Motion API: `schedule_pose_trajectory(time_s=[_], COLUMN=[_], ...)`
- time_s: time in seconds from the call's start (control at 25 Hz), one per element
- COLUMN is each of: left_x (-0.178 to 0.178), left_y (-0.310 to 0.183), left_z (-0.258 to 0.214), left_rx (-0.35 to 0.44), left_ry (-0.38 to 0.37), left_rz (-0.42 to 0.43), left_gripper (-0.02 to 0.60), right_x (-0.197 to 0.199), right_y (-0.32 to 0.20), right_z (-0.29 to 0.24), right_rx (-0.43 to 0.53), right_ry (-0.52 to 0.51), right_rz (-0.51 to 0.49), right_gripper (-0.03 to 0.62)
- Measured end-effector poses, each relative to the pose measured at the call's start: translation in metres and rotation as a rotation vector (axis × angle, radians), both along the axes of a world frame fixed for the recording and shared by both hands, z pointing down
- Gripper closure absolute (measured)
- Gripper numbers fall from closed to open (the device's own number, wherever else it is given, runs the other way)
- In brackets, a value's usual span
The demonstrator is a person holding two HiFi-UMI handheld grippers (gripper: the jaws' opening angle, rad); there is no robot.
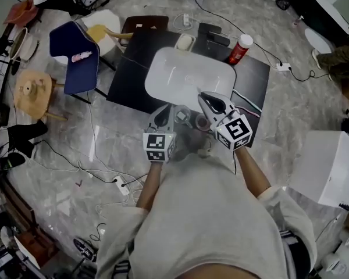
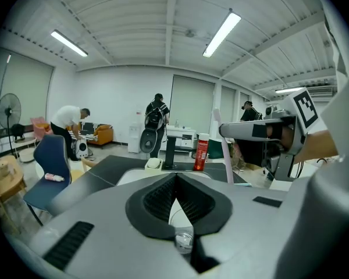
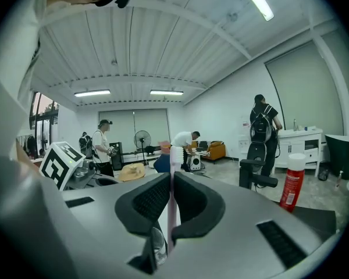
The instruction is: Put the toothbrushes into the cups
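Right gripper view: the fingers (image 3: 149,200) of the right gripper (image 3: 171,175) are clamped on a pink toothbrush (image 3: 175,153) standing upright between them, bristles above the fingertips. The left gripper (image 2: 177,175) has its fingers closed together, tip to tip.

Bright ceiling tubes (image 2: 222,34) light both gripper views evenly. Those views bend strongly toward black corners. The head view is dimmer, greyish, with soft shadows.

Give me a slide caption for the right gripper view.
Right gripper clamped on an upright pale pink toothbrush, bristles up.
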State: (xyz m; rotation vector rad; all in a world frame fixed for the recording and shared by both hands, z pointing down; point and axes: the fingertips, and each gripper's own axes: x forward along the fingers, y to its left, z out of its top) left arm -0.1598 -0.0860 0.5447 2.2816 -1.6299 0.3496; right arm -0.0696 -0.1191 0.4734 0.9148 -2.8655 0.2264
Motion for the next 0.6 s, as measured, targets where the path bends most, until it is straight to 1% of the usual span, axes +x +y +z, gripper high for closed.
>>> schedule_pose_trajectory(time_s=[0.32,0.6], left_x=[-0.022,-0.038], left_y=[0.006,0.014], left_z=[0.008,0.013], left_rx=[-0.016,-0.029], left_ry=[-0.006,-0.009], left_rz=[-0.056,-0.093], left_gripper=[0.555,0.555], right_x=[-0.033,-0.053], right_y=[0.001,0.007], right_z=[0.015,0.035], right_rx=[-0.005,-0.027], right_ry=[-0.013,0.002], right_rz=[-0.061,-0.104], right_gripper=[0.56,0.56])
